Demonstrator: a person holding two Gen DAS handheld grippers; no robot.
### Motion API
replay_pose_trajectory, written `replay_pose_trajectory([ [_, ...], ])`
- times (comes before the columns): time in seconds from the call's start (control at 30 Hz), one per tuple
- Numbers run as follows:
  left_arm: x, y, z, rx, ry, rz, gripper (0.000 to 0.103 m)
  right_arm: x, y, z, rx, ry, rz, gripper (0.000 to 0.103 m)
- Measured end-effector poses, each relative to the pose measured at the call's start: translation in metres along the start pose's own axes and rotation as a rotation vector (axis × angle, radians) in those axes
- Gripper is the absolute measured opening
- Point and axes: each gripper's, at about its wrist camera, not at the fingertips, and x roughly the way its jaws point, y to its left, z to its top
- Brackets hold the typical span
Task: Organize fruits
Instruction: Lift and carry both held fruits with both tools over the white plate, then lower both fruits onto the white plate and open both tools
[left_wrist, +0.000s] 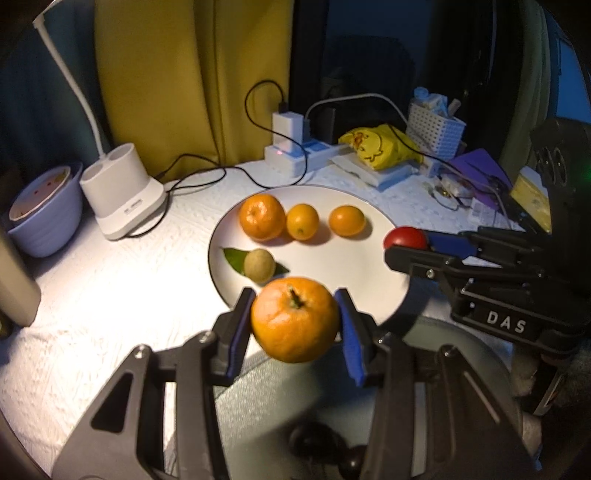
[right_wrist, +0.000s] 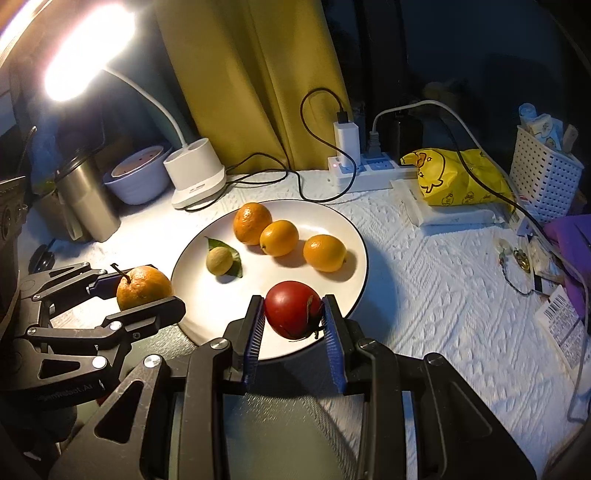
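A white plate (left_wrist: 380, 266) (right_wrist: 347, 225) lies on the white tablecloth. On it are a mandarin (left_wrist: 262, 217) (right_wrist: 252, 223), two small oranges (left_wrist: 302, 222) (left_wrist: 346, 220) (right_wrist: 279, 237) (right_wrist: 324, 253) and a small green-brown fruit on a leaf (left_wrist: 259, 261) (right_wrist: 219, 260). My left gripper (left_wrist: 293, 321) (right_wrist: 146, 291) is shut on an orange mandarin with a stem (left_wrist: 294, 319) (right_wrist: 143, 288), held above the plate's near-left rim. My right gripper (right_wrist: 293, 314) (left_wrist: 406, 247) is shut on a red tomato (right_wrist: 293, 309) (left_wrist: 405, 238), held over the plate's near-right edge.
A white desk lamp base (left_wrist: 122, 192) (right_wrist: 197, 173), a lilac bowl (left_wrist: 44, 218) (right_wrist: 136, 179) and a steel tumbler (right_wrist: 88, 199) stand at the left. A power strip with chargers and cables (left_wrist: 295, 155) (right_wrist: 354, 166), a yellow bag (left_wrist: 380, 146) (right_wrist: 454, 177) and a white basket (left_wrist: 436, 127) (right_wrist: 543, 177) sit behind.
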Motion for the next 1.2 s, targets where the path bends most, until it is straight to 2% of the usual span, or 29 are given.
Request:
replay_pose_trajectory([
  [0.4, 0.028, 0.011, 0.009, -0.048, 0.047, -0.004, 0.044, 0.027, -0.010, 0.009, -0.005, 0.021, 0.010, 0.034],
  [0.73, 0.031, 0.013, 0.011, -0.072, 0.058, -0.013, 0.045, 0.034, -0.015, 0.008, 0.017, 0.024, 0.008, 0.034],
  [1.2, 0.000, 0.011, 0.013, -0.082, -0.002, -0.022, 0.047, 0.013, -0.006, 0.008, 0.014, -0.002, -0.004, 0.036],
])
